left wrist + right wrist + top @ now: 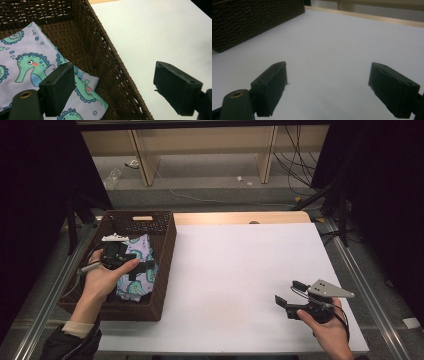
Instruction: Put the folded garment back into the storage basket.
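Left gripper [113,87] wide open, empty, straddling basket wall [110,52]; seahorse cloth [30,65] sits under its left jaw, so probably shift both jaws inside before pinching; right gripper [327,87] open, idle over desk [337,45].

In the high view, the left gripper [137,267] and the hand [102,277] holding it cover the middle of the seahorse-print cloth [141,247] in the wicker basket [167,245] — its folds there are hidden. The left gripper view cuts the cloth off at the left and bottom edges. In the right gripper view, the basket is cropped at the top-left corner — its inside unseen.
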Available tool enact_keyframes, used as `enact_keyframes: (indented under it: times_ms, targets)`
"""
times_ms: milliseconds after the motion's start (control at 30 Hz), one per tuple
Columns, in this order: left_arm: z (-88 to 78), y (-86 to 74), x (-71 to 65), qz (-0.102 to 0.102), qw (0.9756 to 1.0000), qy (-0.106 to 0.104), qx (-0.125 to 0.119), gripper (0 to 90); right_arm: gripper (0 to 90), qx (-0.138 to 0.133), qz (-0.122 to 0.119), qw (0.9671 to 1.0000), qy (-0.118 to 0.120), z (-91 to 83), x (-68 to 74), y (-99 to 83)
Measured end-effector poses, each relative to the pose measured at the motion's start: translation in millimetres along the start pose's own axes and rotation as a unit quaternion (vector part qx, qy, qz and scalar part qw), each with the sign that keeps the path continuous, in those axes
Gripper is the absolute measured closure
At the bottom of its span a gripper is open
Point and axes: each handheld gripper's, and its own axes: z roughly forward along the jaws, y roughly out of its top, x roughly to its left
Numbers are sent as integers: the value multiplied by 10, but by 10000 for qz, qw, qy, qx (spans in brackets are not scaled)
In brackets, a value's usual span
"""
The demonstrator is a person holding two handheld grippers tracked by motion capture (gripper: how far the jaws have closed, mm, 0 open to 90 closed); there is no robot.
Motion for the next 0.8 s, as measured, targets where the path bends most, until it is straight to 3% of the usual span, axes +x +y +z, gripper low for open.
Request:
enact_keyframes:
  times_ms: [333, 800]
  targets:
    - [-40, -102, -172, 335, 9990, -136, -266, 157, 159, 16, -2, 10000, -9, -4, 1, 1]
    - [-127, -256, -425, 834, 9936, -428, -631, 157, 159, 18, 3, 10000, -5, -2, 1, 0]
